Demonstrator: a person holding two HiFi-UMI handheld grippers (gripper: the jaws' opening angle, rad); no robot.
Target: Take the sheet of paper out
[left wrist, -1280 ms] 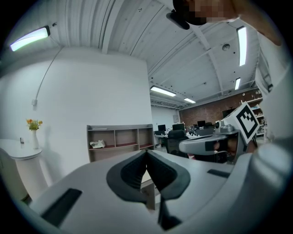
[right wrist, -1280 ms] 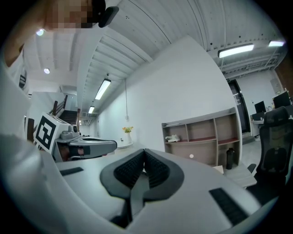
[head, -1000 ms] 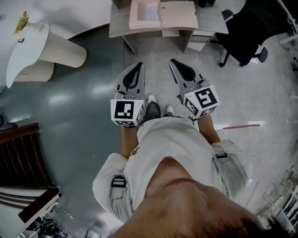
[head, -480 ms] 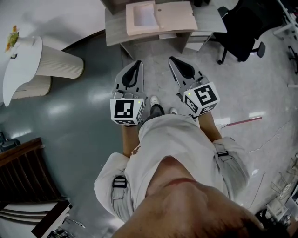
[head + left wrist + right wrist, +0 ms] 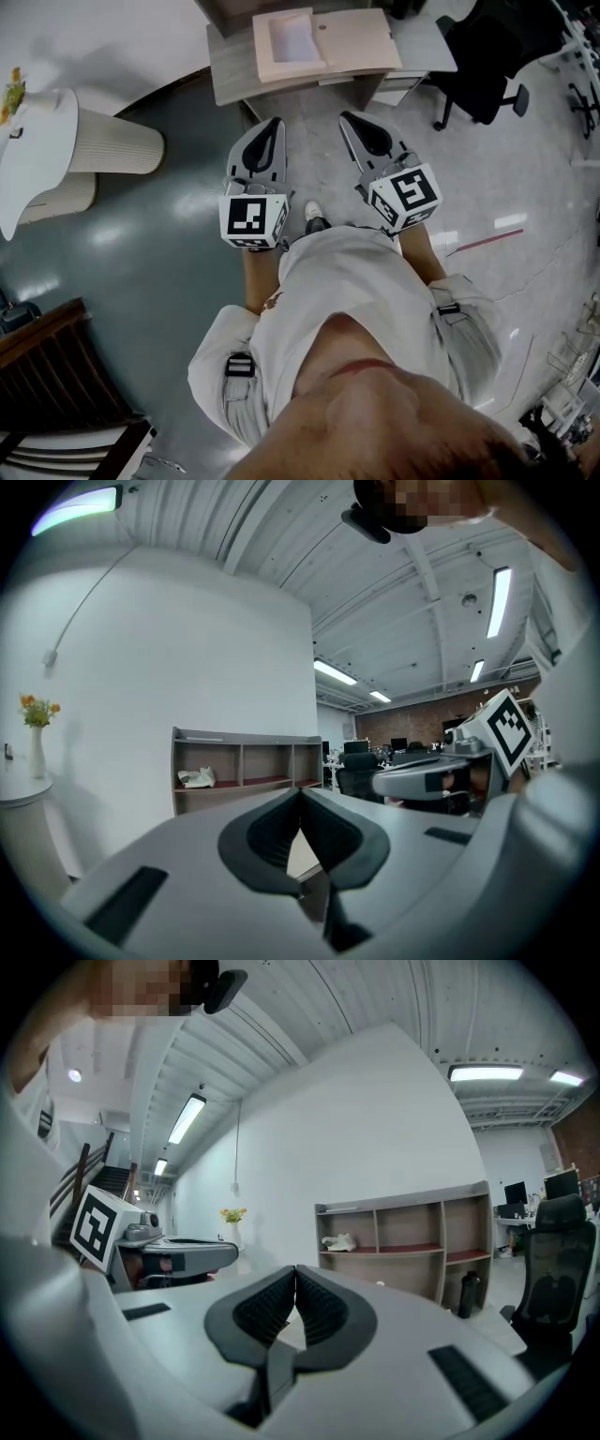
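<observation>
Paper point(image 5: 293, 37) is not in our hands yet. We are keeping our left gripper point(image 5: 273, 125) and right gripper point(image 5: 348, 119) shut tight, with nothing in them, both pointing ahead. We are walking, and the desk point(image 5: 232, 66) is coming closer than a moment ago. On it a pink box point(image 5: 361, 39) is lying open, and the white paper seems to be waiting inside. We are still too far to reach it.
</observation>
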